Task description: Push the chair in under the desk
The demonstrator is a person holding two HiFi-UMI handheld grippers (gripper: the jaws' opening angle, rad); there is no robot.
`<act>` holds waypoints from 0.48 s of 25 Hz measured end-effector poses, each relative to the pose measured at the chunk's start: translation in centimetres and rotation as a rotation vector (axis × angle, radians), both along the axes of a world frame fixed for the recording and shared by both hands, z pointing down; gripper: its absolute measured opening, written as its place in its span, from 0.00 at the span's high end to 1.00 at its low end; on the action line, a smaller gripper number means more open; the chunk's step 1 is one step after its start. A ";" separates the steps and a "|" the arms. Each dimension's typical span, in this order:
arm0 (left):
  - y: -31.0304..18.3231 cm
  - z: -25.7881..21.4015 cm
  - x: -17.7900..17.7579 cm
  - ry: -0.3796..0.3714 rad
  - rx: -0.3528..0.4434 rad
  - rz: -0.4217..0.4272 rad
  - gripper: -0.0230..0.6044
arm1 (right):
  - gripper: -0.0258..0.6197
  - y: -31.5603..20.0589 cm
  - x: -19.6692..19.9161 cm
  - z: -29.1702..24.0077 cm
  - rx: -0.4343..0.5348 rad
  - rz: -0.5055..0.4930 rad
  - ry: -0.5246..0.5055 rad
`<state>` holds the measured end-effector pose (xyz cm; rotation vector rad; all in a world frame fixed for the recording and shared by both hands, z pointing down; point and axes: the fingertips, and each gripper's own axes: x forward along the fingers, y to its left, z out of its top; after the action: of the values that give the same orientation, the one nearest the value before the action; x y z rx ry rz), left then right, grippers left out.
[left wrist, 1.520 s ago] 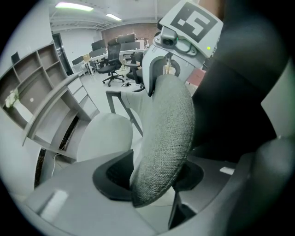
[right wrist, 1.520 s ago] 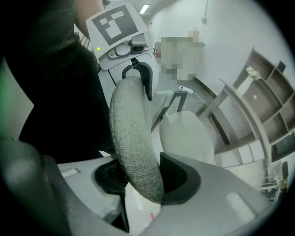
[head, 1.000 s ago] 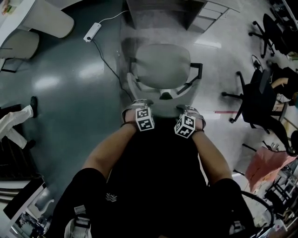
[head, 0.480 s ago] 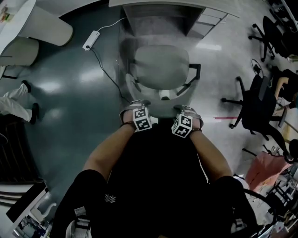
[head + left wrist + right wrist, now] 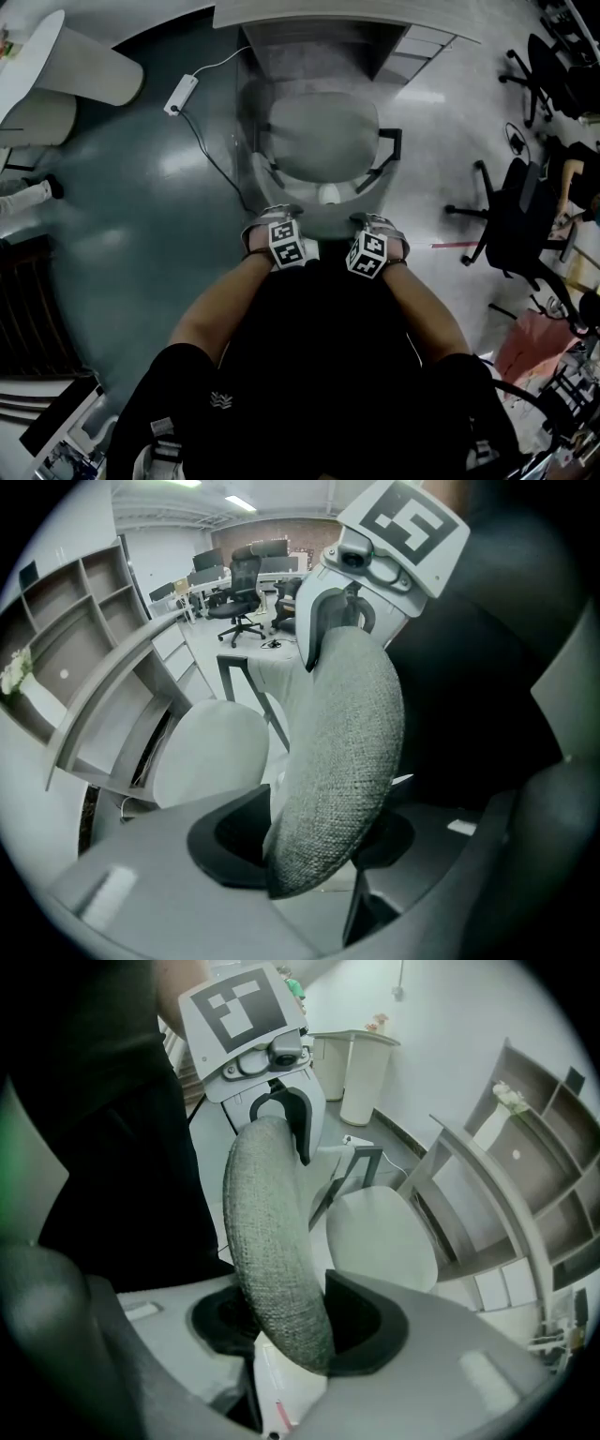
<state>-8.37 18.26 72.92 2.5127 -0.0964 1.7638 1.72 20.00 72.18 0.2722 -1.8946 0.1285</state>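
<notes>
A grey fabric office chair stands in front of the desk [image 5: 347, 11], its seat [image 5: 323, 136] partly under the desk edge in the head view. Its padded backrest [image 5: 342, 752] runs between both grippers. My left gripper [image 5: 281, 239] is shut on the backrest's top edge at the left, pads pressing both faces [image 5: 309, 841]. My right gripper [image 5: 373, 248] is shut on the same edge [image 5: 272, 1232] further right, jaws around the cushion [image 5: 295, 1321]. Each gripper view shows the other gripper along the backrest. The chair's base is hidden under the seat.
A white power strip [image 5: 181, 94] and its cable lie on the floor left of the chair. A drawer unit [image 5: 417, 47] stands under the desk at right. Black office chairs [image 5: 520, 211] stand at far right. Another grey chair [image 5: 37, 117] stands at the left edge.
The chair and both grippers have moved forward towards the desk, and more of the desk shows at the top. A person's leg at the left edge has moved further left. Both grips are unchanged.
</notes>
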 end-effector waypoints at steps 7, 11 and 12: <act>-3.3 0.0 0.3 -0.006 0.002 -0.003 0.62 | 0.70 -3.3 0.3 0.0 0.000 -0.004 0.000; -5.1 0.0 0.6 -0.010 0.003 -0.010 0.62 | 0.70 -5.1 0.7 0.0 -0.004 -0.009 -0.002; -5.6 -0.1 0.6 -0.011 0.004 -0.013 0.62 | 0.70 -5.6 0.7 0.0 -0.005 -0.010 -0.004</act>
<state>-7.74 12.69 72.84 2.4990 -0.1164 1.7746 2.40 14.45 72.14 0.2588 -1.8990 0.1272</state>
